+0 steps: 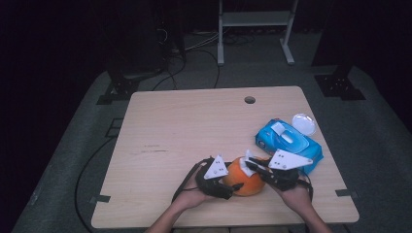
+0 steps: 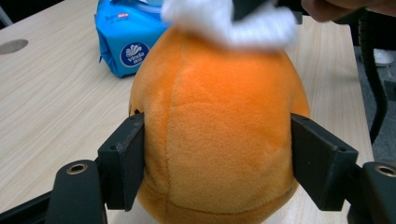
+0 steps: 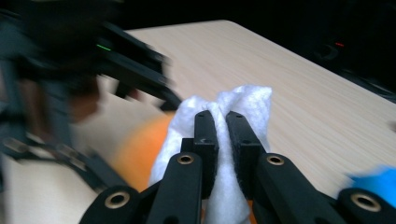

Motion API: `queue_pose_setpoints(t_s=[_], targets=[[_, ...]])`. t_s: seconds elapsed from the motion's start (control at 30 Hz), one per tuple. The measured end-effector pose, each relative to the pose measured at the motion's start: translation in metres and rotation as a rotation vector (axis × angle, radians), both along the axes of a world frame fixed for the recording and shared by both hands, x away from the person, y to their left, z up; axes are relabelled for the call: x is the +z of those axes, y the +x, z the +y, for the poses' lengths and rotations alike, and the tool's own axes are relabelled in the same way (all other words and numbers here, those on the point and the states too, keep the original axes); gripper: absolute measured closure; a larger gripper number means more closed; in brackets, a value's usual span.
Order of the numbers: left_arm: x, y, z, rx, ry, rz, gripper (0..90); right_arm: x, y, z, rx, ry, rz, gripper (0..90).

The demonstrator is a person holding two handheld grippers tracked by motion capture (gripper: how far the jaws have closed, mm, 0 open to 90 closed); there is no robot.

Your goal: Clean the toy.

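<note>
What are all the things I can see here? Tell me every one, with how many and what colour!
plush ball: one, orange, near edge of the table, between the two grippers
wipe: one, white, crumpled on top of the plush ball
pack of wipes: one, blue with a white flap, right side of the table
round lid: one, clear whitish, just behind the pack of wipes
table: one, light wood, with a round hole near its far edge
metal frame: one, pale grey, on the floor behind the table
left gripper: one, black, pads against both sides of the plush ball
right gripper: one, black, pinching the wipe
</note>
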State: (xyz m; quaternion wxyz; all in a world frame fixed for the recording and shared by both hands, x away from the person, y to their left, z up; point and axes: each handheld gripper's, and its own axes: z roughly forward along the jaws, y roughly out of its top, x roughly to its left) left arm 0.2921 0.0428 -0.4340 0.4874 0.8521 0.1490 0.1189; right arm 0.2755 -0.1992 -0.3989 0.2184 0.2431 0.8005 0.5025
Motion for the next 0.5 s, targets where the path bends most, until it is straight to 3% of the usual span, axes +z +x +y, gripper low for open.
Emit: queue_pose_setpoints(t_s=[0.13,0.3,0.37,0.5], targets=[[0.0,-0.003,-0.004,-0.015,0.016,-0.017,24.0,-0.005,0.0,-0.014,-0.009,0.038,0.036,83.2],[0.003,-0.012,-0.014,-0.019,0.063,-0.062,23.6,0.0,-0.01,0.017,0.092,0.012,0.037,83.0],[0.002,-0.015,-0.015,-0.029,0.078,-0.087,24.4,0.001,-0.01,0.032,0.124,-0.022,0.02,83.1],[0.0,-0.012,-0.008,-0.034,0.048,-0.06,26.0,0.005,-0.002,0.032,0.069,-0.049,0.005,83.1]])
